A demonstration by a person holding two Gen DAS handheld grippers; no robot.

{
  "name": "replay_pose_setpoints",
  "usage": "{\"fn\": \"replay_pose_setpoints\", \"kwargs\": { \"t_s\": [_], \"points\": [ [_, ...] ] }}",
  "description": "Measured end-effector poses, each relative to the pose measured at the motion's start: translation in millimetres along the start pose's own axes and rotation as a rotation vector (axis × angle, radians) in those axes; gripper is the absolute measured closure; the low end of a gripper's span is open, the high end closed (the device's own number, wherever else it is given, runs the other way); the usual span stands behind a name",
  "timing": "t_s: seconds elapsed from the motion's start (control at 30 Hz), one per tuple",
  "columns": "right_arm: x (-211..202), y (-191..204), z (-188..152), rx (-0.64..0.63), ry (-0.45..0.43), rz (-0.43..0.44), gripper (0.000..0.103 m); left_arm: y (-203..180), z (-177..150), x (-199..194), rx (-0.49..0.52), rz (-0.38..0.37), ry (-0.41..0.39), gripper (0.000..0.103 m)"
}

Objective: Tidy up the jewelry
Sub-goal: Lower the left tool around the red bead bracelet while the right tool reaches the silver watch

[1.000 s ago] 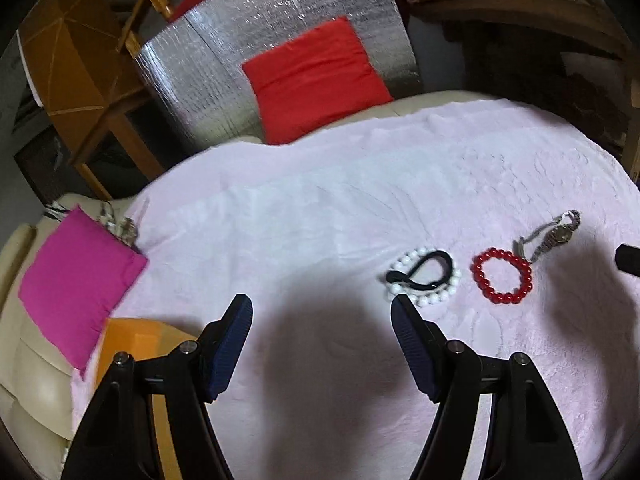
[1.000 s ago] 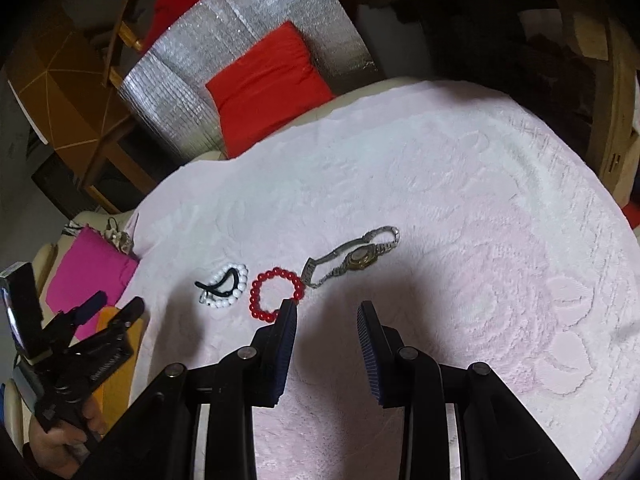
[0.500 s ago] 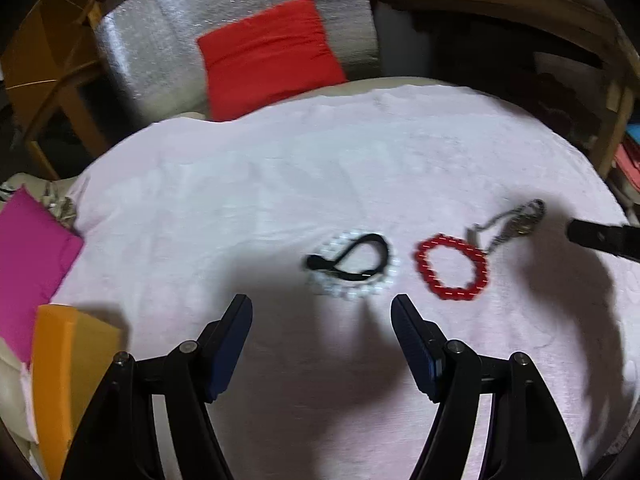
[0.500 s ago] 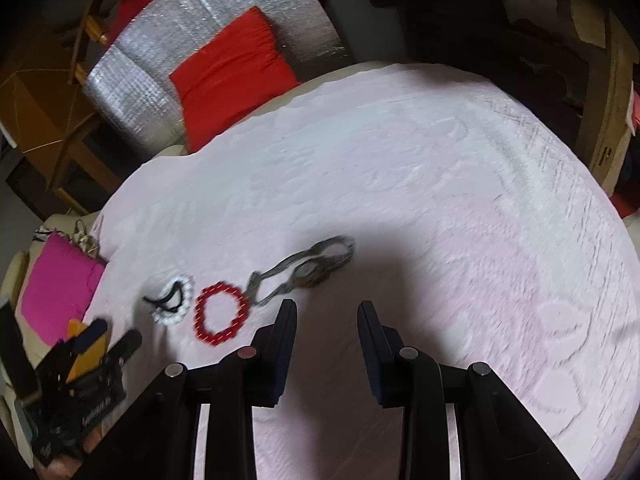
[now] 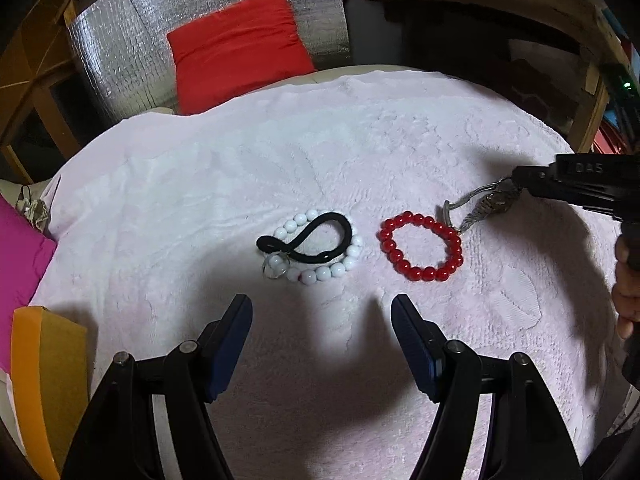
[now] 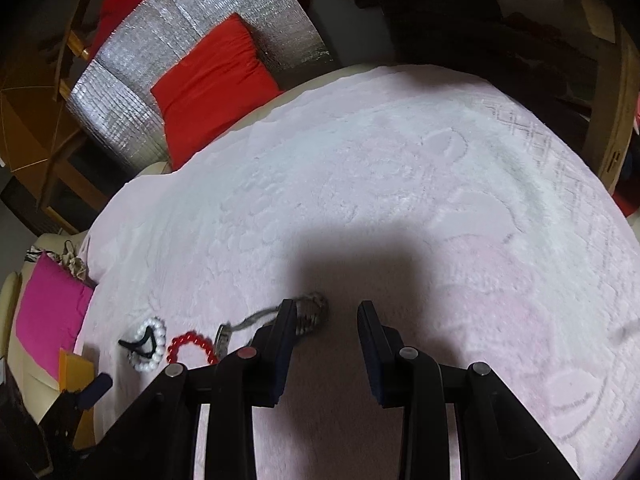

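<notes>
Both tongs, L (image 5: 321,322) & R (image 6: 327,320), wide; watch (image 5: 496,201) seemingly beside R tip.

A pale pink towel (image 5: 360,140) with a raised floral pattern covers the surface and fills most of both views. At the centre of the left wrist view lie a white bead bracelet (image 5: 316,252) with a black band (image 5: 308,238) looped across it, and just to its right a red bead bracelet (image 5: 420,246). Toward the right edge lies what looks like a metal wristwatch (image 5: 486,204), its strap end touching the red beads; the view there is partly blocked.
</notes>
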State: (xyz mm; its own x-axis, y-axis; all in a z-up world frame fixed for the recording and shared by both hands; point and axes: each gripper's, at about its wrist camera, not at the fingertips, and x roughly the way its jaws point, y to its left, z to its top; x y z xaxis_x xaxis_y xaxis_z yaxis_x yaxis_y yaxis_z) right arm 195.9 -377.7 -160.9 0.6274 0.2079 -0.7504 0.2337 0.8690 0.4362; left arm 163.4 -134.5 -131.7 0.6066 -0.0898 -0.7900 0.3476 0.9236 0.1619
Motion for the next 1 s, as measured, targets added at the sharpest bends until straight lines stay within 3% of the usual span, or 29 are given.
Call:
{"fn": "replay_pose_setpoints", "kwargs": {
  "t_s": [0.27,0.57,0.73,1.0],
  "points": [
    [8.9,15.1,3.1,-0.036,-0.005,-0.034,0.067,8.9,-1.5,4.5,-0.011,-0.029,0.011,0.030],
    [3.6,14.0,-6.9,0.017,0.104,0.144,0.078,16.7,0.1,4.7,-0.057,-0.092,0.017,0.030],
    [0.1,15.0,-9.3,0.001,0.088,0.099,0.075,9.1,1.1,6.7,-0.062,-0.188,0.021,0.030],
    [0.6,4.0,-9.8,0.031,0.100,0.095,0.075,-8.5,10.8,16.7,-0.085,-0.294,0.034,0.030]
  ]
}}
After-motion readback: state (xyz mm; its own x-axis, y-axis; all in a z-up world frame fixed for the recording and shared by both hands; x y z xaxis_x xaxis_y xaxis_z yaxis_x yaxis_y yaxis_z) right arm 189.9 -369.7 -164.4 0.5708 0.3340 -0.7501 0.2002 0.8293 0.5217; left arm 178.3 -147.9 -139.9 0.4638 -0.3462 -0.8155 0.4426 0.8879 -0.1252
